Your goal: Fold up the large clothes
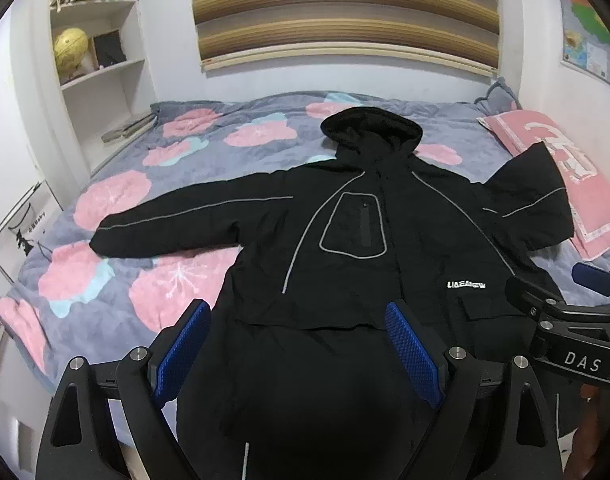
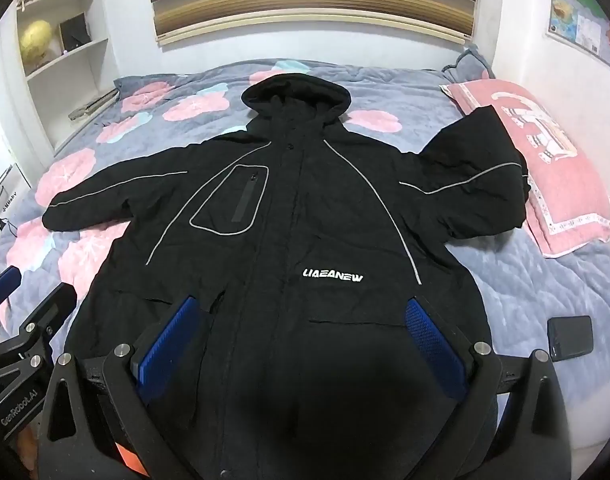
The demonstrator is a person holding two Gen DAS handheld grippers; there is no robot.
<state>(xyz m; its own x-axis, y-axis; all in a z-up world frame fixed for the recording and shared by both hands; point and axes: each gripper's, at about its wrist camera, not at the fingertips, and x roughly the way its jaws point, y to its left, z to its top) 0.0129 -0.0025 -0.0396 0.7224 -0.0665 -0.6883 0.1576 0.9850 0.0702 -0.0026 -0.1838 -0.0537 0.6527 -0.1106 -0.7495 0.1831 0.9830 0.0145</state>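
On the bed, black hooded jacket (image 2: 289, 216) lies spread flat, front side up, hood (image 2: 296, 94) toward the far wall, hem toward the cameras. White lettering (image 2: 332, 275) on chest, grey piping outlining a chest pocket (image 2: 231, 200) and running down both front panels. One sleeve (image 2: 113, 200) stretched out flat to the left of frame over the quilt; other sleeve (image 2: 477, 176) goes right and its end rests partly on the pink pillow (image 2: 553, 184). Flap pockets low on the front, fabric lightly wrinkled.

Left gripper (image 1: 301, 344) hovers over the lower hem area, jaws spread wide, blue pads (image 1: 413, 352) apart with only jacket fabric seen between them, nothing clamped. Cannot tell if the fingertips touch the cloth. Right gripper (image 2: 309, 340) same: wide apart, blue pads (image 2: 433, 340) either side of the jacket's lower front, gripping nothing. Each gripper shows at the edge of the other's view, so they sit side by side near the hem.

Quilt (image 2: 385, 92) under the jacket is grey-blue with pink and light-blue flower shapes, covers the whole bed. Dark phone-like object (image 2: 569, 338) lies on the quilt just right of the jacket's hem, apart from it. White shelf unit (image 1: 101, 40) at far left with books on top shelf, a yellow globe (image 1: 70, 49) below. Striped brown blind (image 1: 341, 8) on the far wall above the bed. Map poster (image 1: 593, 40) on the right wall.
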